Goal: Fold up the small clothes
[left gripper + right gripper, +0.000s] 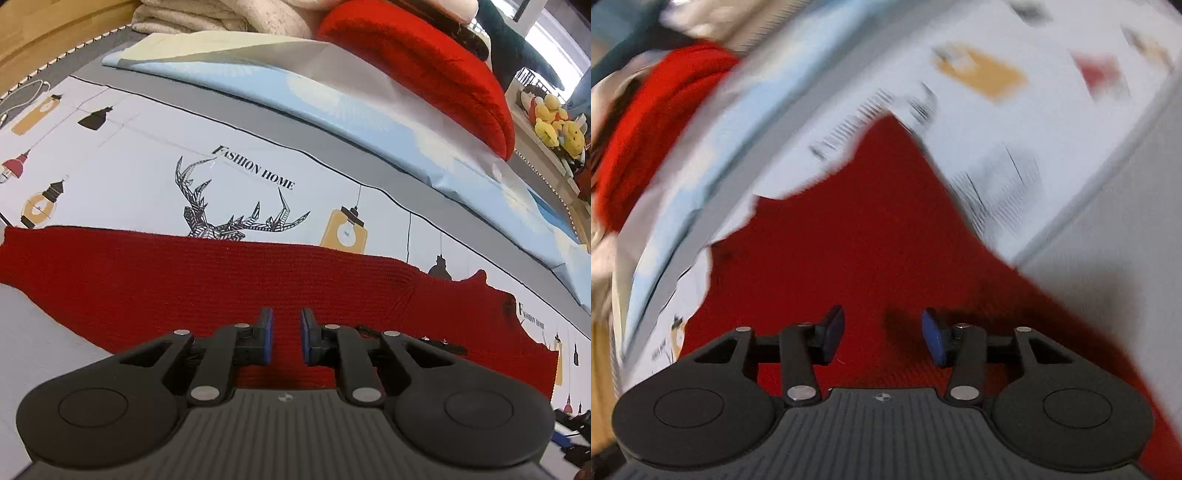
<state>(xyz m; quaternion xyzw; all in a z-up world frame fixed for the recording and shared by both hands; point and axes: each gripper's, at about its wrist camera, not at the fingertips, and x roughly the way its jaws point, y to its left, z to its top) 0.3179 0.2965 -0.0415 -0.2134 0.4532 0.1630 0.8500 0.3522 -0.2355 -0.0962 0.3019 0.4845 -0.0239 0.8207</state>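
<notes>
A dark red knitted garment [166, 280] lies flat across the printed bed sheet [122, 166], stretching from the left edge to the right, with a ragged end at the right. My left gripper [287, 315] hovers over its middle, its blue pads a narrow gap apart with nothing between them. In the blurred right wrist view the same garment [849, 221] narrows to a point further ahead. My right gripper [882, 321] hangs above it, wide open and holding nothing.
Behind the garment lies a folded light-blue cloth [332, 107] with a bright red folded fabric [424, 62] on top and a cream blanket [207, 18] beyond. Yellow plush toys [557, 125] sit far right. A wooden edge [44, 29] and a cable [22, 96] are at far left.
</notes>
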